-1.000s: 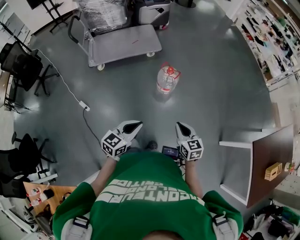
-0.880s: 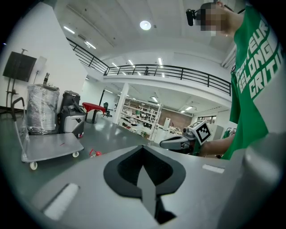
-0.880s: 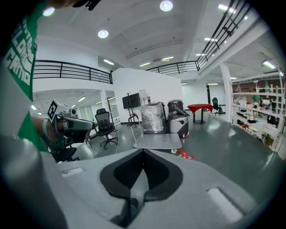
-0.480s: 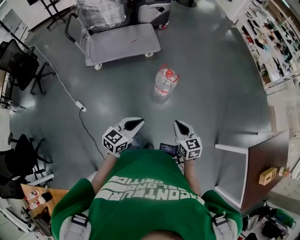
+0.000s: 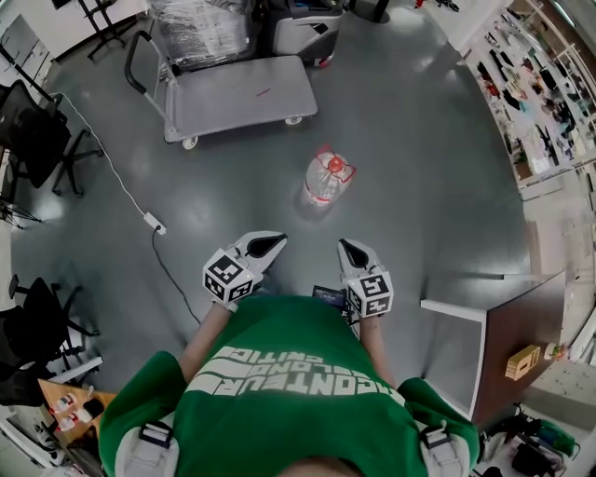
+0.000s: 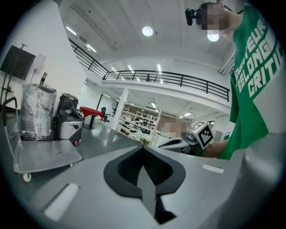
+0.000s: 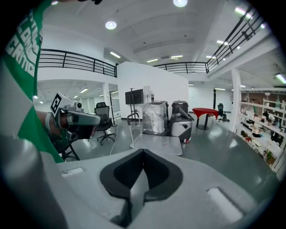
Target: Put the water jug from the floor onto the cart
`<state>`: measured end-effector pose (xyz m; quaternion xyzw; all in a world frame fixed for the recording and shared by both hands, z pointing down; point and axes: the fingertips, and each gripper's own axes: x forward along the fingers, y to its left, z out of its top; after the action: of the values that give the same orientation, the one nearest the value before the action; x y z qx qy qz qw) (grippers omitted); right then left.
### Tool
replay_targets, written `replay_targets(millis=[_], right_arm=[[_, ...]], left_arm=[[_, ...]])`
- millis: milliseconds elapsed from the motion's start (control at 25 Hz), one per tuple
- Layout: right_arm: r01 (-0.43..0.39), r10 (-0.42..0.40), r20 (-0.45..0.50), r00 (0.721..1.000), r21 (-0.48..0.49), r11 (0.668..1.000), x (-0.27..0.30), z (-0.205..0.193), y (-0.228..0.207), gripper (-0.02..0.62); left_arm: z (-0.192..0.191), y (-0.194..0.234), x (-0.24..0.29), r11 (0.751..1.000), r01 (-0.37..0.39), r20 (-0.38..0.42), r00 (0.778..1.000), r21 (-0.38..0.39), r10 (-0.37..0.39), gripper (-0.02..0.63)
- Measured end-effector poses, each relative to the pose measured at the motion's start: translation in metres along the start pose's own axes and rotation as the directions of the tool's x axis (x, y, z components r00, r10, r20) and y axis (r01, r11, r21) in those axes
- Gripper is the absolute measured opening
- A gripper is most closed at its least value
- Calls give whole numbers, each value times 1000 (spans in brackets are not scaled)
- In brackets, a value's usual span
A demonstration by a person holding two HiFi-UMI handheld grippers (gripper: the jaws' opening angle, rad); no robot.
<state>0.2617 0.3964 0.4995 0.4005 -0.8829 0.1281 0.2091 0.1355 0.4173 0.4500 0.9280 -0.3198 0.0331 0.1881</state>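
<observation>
Plastic-wrapped bundle [image 5: 200, 28] cropped behind cart [image 5: 237, 93] — water jug [image 5: 328, 177] apart.

Red-capped water jug [image 5: 328, 177], grey cart [image 5: 237, 93]

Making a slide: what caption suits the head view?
Left gripper and right gripper, both shut, face a clear red-capped plastic water jug on the grey floor, short of the grey platform cart.

Black office chairs [image 5: 37, 140] at left, white power strip [image 5: 154, 224] with cable, brown table [image 5: 521, 335] at right, plastic-wrapped bundle [image 5: 200, 28] at top
</observation>
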Motion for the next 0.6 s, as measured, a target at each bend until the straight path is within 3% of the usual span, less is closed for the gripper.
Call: replay_targets(millis=[600], right_arm=[[-2, 2, -15, 1000, 9, 1000, 72, 43, 8, -8]], left_arm=[[20, 62, -3, 996, 87, 6, 996, -21, -87, 14]])
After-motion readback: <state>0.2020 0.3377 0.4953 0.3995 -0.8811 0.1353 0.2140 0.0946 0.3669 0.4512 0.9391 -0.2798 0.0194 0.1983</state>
